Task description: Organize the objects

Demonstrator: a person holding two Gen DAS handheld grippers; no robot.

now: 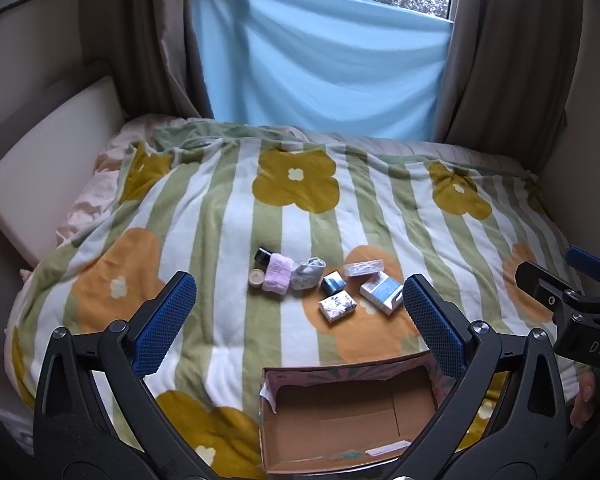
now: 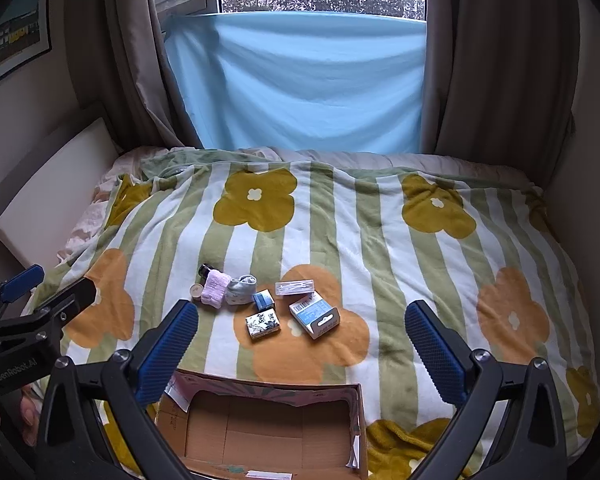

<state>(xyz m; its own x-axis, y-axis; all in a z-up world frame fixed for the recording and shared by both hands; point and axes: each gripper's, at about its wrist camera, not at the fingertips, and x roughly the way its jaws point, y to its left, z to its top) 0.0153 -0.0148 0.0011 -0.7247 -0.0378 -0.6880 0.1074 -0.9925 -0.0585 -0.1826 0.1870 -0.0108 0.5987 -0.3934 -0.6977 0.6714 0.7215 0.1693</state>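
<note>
Small items lie grouped mid-bed: a pink folded cloth point(image 1: 277, 277) point(image 2: 216, 290), a grey sock roll point(image 1: 307, 273) point(image 2: 240, 289), a round jar point(image 1: 256, 278) point(image 2: 196, 291), a dark bottle point(image 1: 263, 256), a small blue box point(image 1: 333, 283) point(image 2: 264, 300), a floral box point(image 1: 337, 305) point(image 2: 263, 322), a white-blue box point(image 1: 382, 292) point(image 2: 314, 315) and a clear packet point(image 1: 363, 268) point(image 2: 295, 288). An open cardboard box point(image 1: 342, 456) point(image 2: 204, 440), empty, sits at the near edge. My left gripper point(image 1: 298, 322) and right gripper point(image 2: 302, 354) are both open, empty, held above the box.
A striped floral blanket point(image 1: 228, 208) point(image 2: 380, 240) covers the bed. A white padded board point(image 1: 48, 168) leans at the left. A blue sheet point(image 1: 320, 64) and brown curtains hang behind. The right gripper's body point(image 1: 580, 312) shows at the right, the left one's point(image 2: 24, 320) at the left.
</note>
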